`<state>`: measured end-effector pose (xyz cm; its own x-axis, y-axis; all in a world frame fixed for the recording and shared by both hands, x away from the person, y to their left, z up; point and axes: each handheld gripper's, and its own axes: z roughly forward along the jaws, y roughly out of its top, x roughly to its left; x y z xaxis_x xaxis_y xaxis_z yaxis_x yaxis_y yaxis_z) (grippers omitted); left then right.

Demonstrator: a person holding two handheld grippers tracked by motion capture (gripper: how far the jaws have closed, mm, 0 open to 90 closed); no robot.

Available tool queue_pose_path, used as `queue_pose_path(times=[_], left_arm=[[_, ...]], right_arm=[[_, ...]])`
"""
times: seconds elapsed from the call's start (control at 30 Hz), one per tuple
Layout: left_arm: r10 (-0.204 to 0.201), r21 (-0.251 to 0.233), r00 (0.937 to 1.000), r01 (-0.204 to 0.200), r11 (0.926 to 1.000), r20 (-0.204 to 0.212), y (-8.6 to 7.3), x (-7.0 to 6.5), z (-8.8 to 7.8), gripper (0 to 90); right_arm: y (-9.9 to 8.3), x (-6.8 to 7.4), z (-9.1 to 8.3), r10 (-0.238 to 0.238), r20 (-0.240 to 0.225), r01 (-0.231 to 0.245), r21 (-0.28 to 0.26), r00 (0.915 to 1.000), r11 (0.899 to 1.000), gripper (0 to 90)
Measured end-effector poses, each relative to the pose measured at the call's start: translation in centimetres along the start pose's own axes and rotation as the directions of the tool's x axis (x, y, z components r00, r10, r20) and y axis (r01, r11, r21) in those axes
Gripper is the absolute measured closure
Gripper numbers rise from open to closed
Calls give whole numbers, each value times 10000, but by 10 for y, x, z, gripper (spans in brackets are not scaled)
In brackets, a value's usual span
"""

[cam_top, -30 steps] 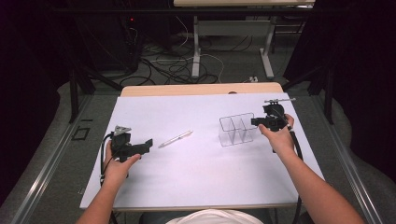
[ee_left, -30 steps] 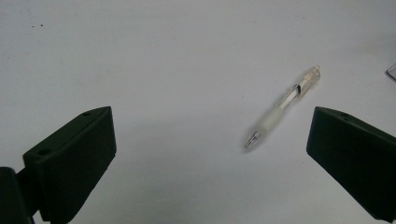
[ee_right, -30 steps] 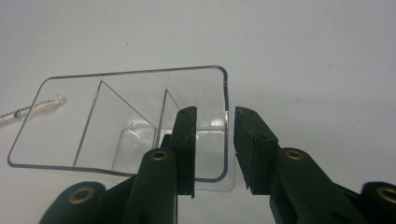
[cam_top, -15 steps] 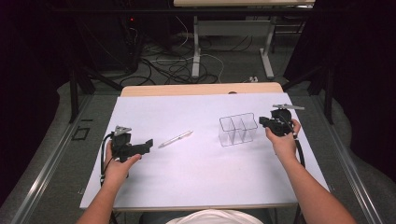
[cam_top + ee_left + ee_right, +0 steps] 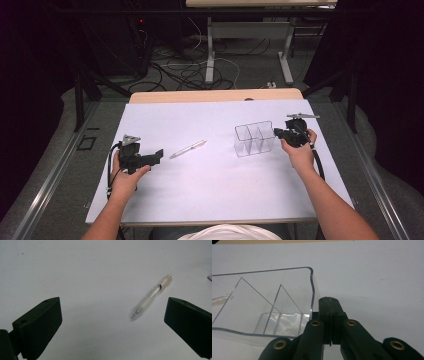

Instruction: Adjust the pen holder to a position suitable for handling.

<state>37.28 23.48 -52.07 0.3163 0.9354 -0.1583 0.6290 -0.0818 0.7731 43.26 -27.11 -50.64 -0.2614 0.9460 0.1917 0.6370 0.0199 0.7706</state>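
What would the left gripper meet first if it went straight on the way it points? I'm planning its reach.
Probably the pen: it lies on the white table ahead of the open left gripper, nearer the right-hand finger than the middle. Depth is unclear, so it might slip past.

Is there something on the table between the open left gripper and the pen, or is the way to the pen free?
Nothing visible stands in the way. The left gripper points at the pen with its jaws wide apart, and just bare white table lies between them. The clear organizer stands farther right, beyond the pen.
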Motion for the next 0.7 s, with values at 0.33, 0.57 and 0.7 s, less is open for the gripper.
queue_pose_path(times=[0.33, 0.57, 0.7], left_arm=[[36, 22, 10000, -36, 10000, 39, 1, -1, 1, 14], [47, 23, 10000, -47, 10000, 16, 1, -2, 2, 13], [49, 75, 10000, -49, 10000, 9, 1, -2, 1, 14]], right_arm=[[-2, 8, 0, -274, -107, 276, 155, 9996, 9995, 900], [-2, 23, 4, -606, -327, 613, 202, 9976, 9979, 900], [-1, 30, 6, -782, -399, 793, 248, 9961, 9965, 900]])
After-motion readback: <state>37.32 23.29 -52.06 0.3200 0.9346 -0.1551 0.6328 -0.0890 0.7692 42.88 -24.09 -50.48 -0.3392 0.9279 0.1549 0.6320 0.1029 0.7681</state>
